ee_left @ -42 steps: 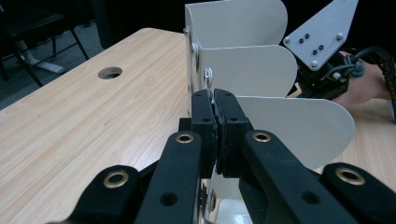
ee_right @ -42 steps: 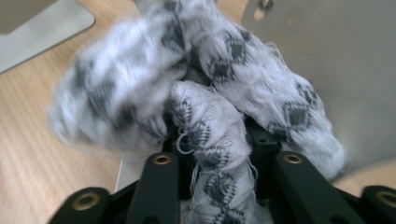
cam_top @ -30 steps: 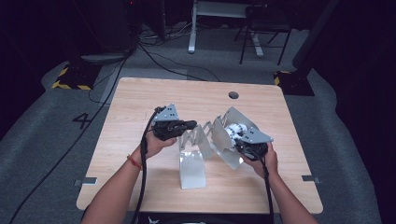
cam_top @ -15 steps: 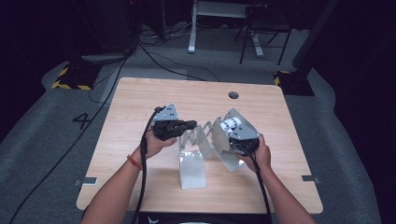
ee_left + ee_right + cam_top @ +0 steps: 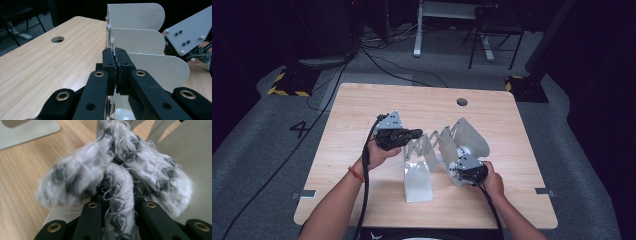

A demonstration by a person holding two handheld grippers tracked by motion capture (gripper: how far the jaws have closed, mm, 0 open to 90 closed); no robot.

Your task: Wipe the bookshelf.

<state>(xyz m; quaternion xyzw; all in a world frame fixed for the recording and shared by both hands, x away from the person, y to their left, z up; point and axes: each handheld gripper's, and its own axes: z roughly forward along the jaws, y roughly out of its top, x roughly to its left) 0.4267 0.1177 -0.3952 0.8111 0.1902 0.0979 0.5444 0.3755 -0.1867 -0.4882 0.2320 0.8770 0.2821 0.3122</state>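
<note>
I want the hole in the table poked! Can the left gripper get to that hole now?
Probably not yet: the left gripper is shut on the metal rack's edge. The hole sits uncovered beyond it, so it would have to let go first.

I see a pale grey metal file rack (image 5: 447, 145), its rounded divider plates fanned out accordion-wise, standing mid-table. A frayed white cloth with grey pattern (image 5: 117, 167), bunched up, sits against its near right plates.

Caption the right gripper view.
Right gripper clamps a frayed grey-and-white cloth above the wooden table.
</note>
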